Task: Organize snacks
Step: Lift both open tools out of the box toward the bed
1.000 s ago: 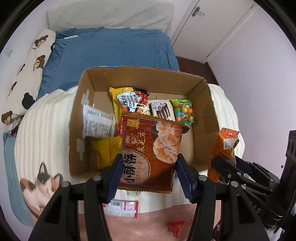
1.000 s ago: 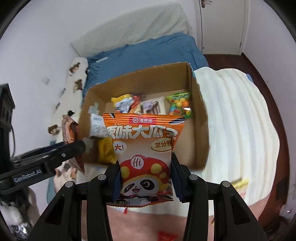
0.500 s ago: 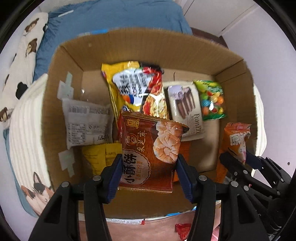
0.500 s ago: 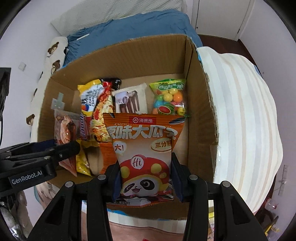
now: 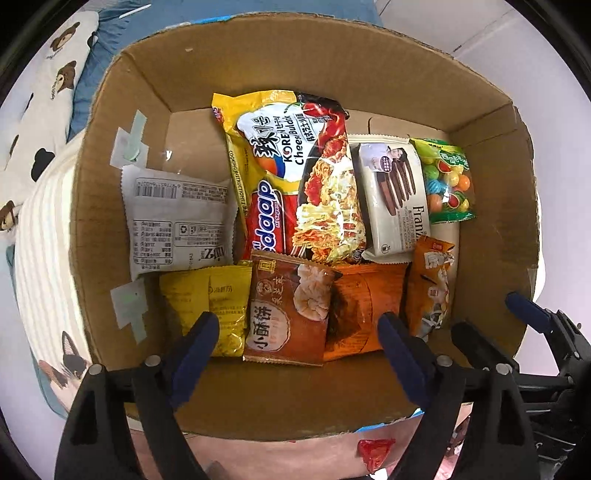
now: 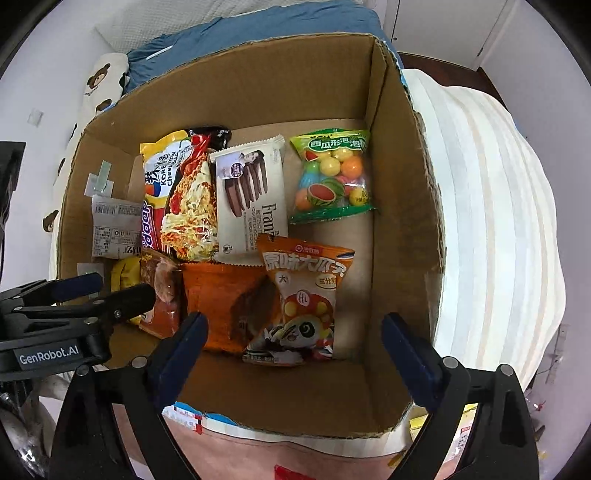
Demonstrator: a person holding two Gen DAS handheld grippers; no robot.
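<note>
Two grippers point down into one open cardboard box (image 5: 110, 206) on a bed. The left gripper (image 5: 297, 343) has just opened its jaws; they stand spread, pinching nothing, with a brown biscuit packet (image 5: 288, 314) lying loose between them on the box floor. The right gripper (image 6: 293, 341) has just opened too, jaws wide and apart, with an orange panda packet (image 6: 303, 299) lying free below them. Eight snack packets lie in the box. Nearest are four in a row: one yellow pouch (image 5: 207, 302), the brown packet, one orange bag (image 5: 365, 302) and the panda packet. Beyond them lie four more: one white packet (image 5: 177, 221), one noodle pack (image 5: 295, 177), one cookie pack (image 5: 395, 195) and one gumball bag (image 5: 447, 181). Past the box is one blue sheet (image 6: 258, 33).
</note>
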